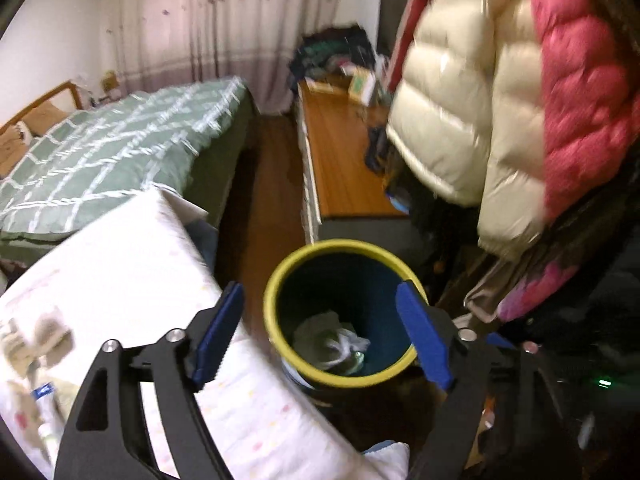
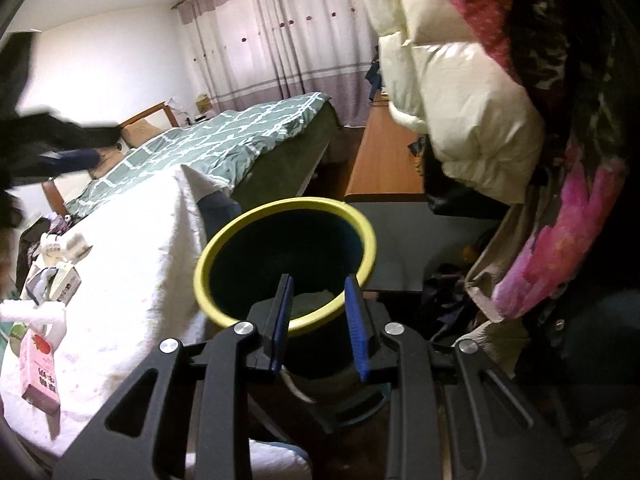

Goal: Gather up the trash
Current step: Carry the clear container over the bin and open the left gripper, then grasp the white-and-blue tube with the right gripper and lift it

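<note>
A dark bin with a yellow-green rim (image 1: 276, 280) stands on the floor beside a table under a white cloth. Crumpled pale trash (image 1: 332, 344) lies at its bottom. My left gripper (image 1: 320, 320) is wide open and empty, its blue fingers either side of the bin mouth from above. In the right wrist view the same bin (image 2: 224, 240) is just ahead. My right gripper (image 2: 318, 312) is open and empty over the bin's near rim. A pink carton (image 2: 40, 372) and other litter (image 2: 60, 264) lie on the cloth at the left.
The cloth-covered table (image 1: 132, 264) is left of the bin. Puffy cream and pink jackets (image 1: 500, 100) hang close on the right. A green-quilted bed (image 1: 120, 148) and a wooden desk (image 1: 340, 168) lie further back, with a strip of floor between.
</note>
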`<state>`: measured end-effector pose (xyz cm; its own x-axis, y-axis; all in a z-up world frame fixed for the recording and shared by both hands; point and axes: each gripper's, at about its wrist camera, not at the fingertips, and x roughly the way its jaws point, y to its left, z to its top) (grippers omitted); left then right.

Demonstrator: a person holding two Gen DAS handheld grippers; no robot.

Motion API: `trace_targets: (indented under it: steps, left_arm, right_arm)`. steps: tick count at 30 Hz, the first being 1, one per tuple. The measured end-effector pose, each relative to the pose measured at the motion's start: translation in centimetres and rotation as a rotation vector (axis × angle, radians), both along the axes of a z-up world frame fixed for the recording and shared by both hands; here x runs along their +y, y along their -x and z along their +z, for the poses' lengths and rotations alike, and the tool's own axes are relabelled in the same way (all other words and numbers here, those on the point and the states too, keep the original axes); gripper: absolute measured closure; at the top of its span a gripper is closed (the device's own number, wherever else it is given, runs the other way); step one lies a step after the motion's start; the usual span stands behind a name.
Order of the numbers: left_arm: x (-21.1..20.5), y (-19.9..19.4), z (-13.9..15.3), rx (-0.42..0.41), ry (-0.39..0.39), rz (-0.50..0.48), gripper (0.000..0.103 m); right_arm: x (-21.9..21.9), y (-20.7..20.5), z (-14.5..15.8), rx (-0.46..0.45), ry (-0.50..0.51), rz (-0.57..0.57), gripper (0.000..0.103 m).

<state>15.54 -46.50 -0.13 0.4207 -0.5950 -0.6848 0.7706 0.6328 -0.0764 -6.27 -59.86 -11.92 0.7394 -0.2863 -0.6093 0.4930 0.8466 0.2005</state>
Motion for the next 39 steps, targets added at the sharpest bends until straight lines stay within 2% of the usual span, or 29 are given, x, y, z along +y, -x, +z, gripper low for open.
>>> trace_targets:
  steps: [5,10,12,17,24,28,31,34,39]
  left_arm:
    - [8.6,1.9,3.6,-0.058,0.078,0.097,0.016]
    - [17.0,2.9,4.6,-0.065,0.113,0.212,0.015]
    - [21.2,3.4,4.9,-0.099,0.12,0.297,0.015]
    - [29.1,4.7,4.6,-0.124,0.134,0.449,0.013]
    - [39.0,6.3,2.3,-0.122,0.118,0.65,0.013]
    - [42.7,6.7,1.2,-0.101,0.126,0.718,0.013]
    - [44.0,6.7,0.6,-0.095,0.129,0.735,0.013]
    - [44.8,6.6,0.0,-0.085,0.133,0.736,0.013]
    - [44.4,6.0,-0.9,-0.068,0.129,0.734,0.013]
  right_arm:
    - [2.3,-1.2,0.2,0.006,0.005,0.058,0.077]
    - [5.6,-2.8,0.9,0.002,0.014,0.14,0.077]
    - [7.1,-3.5,1.2,-0.001,0.015,0.182,0.077]
    - [11.7,-6.6,2.0,-0.02,-0.007,0.322,0.077]
    - [19.0,-11.8,4.5,-0.054,-0.04,0.567,0.077]
    - [23.2,-14.4,5.3,-0.051,-0.054,0.687,0.077]
    - [26.9,-16.5,5.6,-0.035,-0.051,0.776,0.077]
    - [29.0,-18.0,5.5,-0.008,-0.044,0.824,0.077]
    - [30.6,-20.4,4.7,0.051,-0.014,0.84,0.077]
